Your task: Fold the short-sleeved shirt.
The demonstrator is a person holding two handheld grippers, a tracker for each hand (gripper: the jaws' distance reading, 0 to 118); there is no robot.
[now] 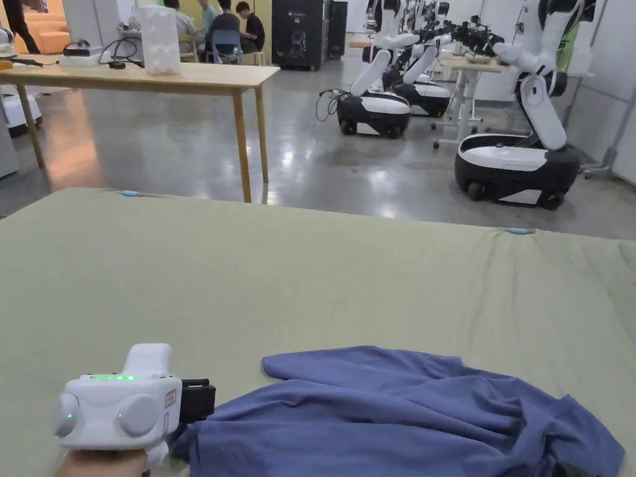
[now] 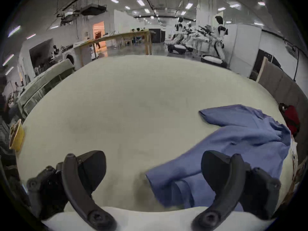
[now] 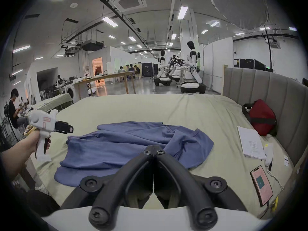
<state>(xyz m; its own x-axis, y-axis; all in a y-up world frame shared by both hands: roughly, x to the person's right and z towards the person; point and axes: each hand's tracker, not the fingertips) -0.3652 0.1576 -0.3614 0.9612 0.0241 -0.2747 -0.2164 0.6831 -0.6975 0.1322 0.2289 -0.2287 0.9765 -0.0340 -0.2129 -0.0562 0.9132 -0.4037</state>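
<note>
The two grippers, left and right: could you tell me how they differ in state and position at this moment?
The left gripper has its jaws wide apart at the blue shirt's edge; the right gripper has its jaws closed together, empty, above the shirt's near side. Neither grips cloth yet.

Left gripper (image 2: 153, 173) jaws spread wide (right gripper (image 3: 154, 148) jaws closed, empty).

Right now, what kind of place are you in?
Probably a robot lab or testing hall: white wheeled robots parked on polished grey floor, long wooden table, and a green-sheeted bed holding a rumpled blue shirt.
</note>
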